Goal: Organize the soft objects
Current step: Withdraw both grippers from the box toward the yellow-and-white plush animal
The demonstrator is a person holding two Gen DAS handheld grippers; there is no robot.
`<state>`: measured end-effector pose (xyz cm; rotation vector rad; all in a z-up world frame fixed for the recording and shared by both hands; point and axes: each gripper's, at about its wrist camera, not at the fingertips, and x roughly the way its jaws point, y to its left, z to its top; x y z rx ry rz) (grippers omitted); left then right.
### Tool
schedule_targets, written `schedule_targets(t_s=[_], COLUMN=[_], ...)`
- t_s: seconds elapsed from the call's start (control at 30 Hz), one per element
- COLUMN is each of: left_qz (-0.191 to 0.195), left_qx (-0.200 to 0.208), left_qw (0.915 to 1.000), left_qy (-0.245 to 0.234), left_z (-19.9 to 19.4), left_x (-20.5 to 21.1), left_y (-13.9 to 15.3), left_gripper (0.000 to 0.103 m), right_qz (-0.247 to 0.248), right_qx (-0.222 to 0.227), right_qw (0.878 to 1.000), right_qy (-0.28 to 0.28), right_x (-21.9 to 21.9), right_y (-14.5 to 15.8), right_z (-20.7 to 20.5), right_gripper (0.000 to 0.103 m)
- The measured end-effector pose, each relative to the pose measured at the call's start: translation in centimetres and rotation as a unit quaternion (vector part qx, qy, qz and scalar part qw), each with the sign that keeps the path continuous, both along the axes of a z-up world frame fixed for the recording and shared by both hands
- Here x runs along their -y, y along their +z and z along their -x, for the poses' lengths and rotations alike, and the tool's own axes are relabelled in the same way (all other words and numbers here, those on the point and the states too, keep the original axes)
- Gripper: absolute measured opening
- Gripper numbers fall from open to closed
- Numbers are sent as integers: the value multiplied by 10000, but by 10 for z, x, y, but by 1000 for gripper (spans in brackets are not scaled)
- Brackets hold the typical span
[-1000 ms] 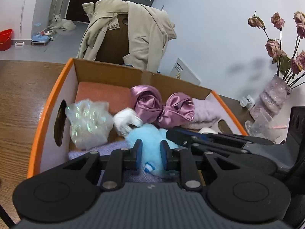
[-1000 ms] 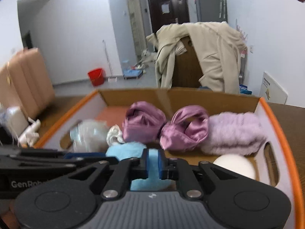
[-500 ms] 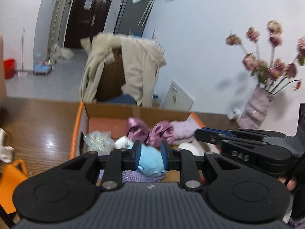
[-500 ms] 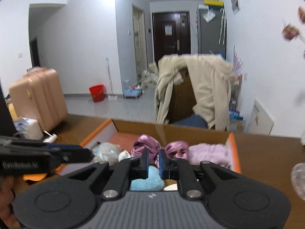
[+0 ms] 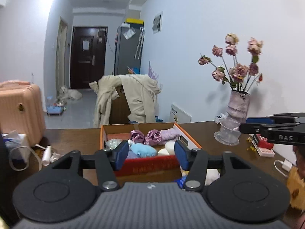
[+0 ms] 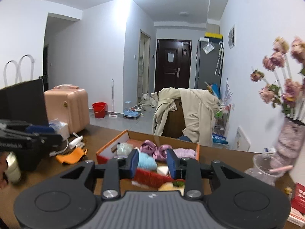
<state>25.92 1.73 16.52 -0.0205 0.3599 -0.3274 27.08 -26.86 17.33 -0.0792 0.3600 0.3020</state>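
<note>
Hovering above the dark wooden worktop [image 5: 76,135], left gripper [image 5: 150,157] and right gripper [image 6: 152,161] with fingers spread, gripping nothing. Lying inside the orange-edged cardboard box [image 5: 148,165]: fluffy light-blue plush [image 5: 144,149], shiny purple satin bows [image 5: 145,136], lilac fuzzy cloth [image 5: 169,133].

The matte black plastic left gripper [image 5: 150,156] is showing blue rectangular finger pads [image 5: 121,154], silver pivot screws and a ribbed grey housing. The matching black right gripper [image 6: 152,163] is wearing identical blue pads [image 6: 172,162], with white "DAS" lettering showing along its side.
</note>
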Motion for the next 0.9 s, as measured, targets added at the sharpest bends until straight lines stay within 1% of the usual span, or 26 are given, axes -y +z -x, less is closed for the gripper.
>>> schedule_targets(t_s=[0.07, 0.1, 0.2, 0.23, 0.27, 0.4, 0.5, 0.57, 0.67, 0.73, 0.9], left_qz=[-20, 3, 33, 44, 36, 48, 102, 107, 10, -3, 158], left_qx=[113, 160, 339, 388, 410, 380, 186, 91, -103, -256, -749], left_qw=[9999, 9999, 9994, 9992, 9990, 9986, 9991, 9994, 9996, 9992, 9965], left_qy=[6, 4, 34, 77, 153, 374, 361, 305, 277, 299, 322], left_z=[32, 48, 92, 105, 119, 162, 178, 180, 170, 158, 119], left_x=[-2, -3, -5, -6, -7, -10, -14, -17, -13, -11, -8], left_y=[-2, -3, -11, -15, -21, -49, -65, -73, -84, -92, -113], left_gripper=[64, 66, 76, 81, 83, 89, 92, 96, 96, 96, 96], right_qz=[45, 59, 85, 83, 47, -47, 6, 3, -66, -98, -251], right_qx=[39, 49, 45, 56, 51, -62, -337, -468, -600, -683, -900], right_qw=[10000, 10000, 9999, 9999, 10000, 9999, 9994, 9988, 9981, 9976, 9956], right_qy=[-29, -8, 62, 44, 9, 109, 123, 133, 148, 63, 1], right_x=[6, 9, 13, 12, 12, 6, -2, -5, -11, -15, -12], right_y=[-4, -7, -19, -26, -32, -65, -86, -95, -104, -111, -125], right_z=[36, 50, 97, 112, 125, 166, 178, 178, 169, 161, 131], right_gripper=[38, 40, 41, 42, 44, 53, 54, 55, 56, 56, 56])
